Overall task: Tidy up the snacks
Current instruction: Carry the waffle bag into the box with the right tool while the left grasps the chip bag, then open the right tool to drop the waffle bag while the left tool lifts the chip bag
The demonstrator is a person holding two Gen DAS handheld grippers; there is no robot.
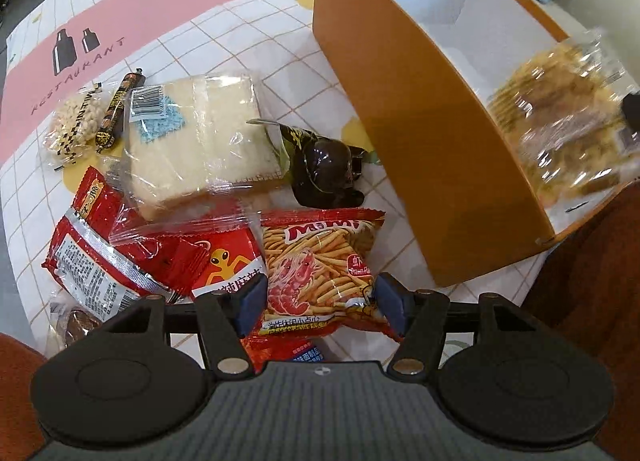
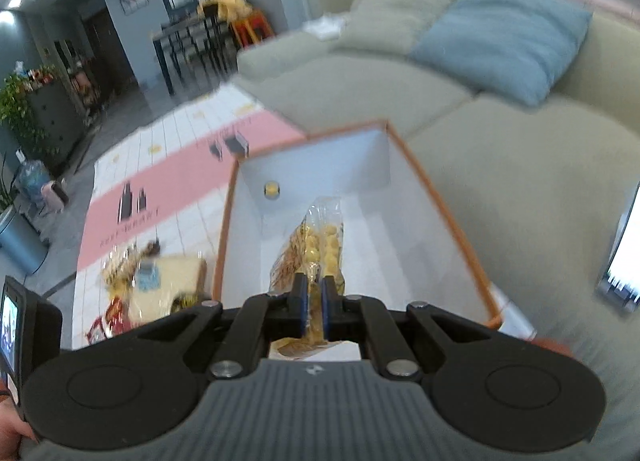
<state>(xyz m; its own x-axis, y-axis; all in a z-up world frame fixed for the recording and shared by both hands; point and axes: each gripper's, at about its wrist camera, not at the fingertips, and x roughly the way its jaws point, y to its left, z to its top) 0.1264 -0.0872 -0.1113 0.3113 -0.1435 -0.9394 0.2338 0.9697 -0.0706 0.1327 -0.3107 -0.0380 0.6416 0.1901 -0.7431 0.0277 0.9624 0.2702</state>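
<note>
My left wrist camera looks down on the snack pile on the checked tablecloth (image 1: 248, 49): a clear-wrapped white sandwich loaf (image 1: 196, 141), a bag of pale puffed kernels (image 1: 74, 123), a thin sausage stick (image 1: 118, 111) beside it, a dark glossy packet (image 1: 326, 167), red packets (image 1: 132, 253) and a Mamee prawn-stick bag (image 1: 324, 265). My right wrist camera shows most of that pile only as a blur at its left edge. It gives instead the white inside of the orange box (image 2: 452, 217), a small yellow-and-dark round thing (image 2: 272, 190) on the box floor, and the sofa (image 2: 500, 165) with a blue cushion (image 2: 500, 37) behind.

My left gripper (image 1: 316, 301) has its jaws well apart, one blue pad at each side of the prawn-stick bag. I cannot tell whether the pads touch the wrapper; they do not squeeze it.

My right gripper (image 2: 314, 303) is pinched nearly closed on a clear bag of yellow snack pieces (image 2: 320, 249), which hangs over the open box. The left view shows that bag as a blurred shape at the box's near end.
</note>
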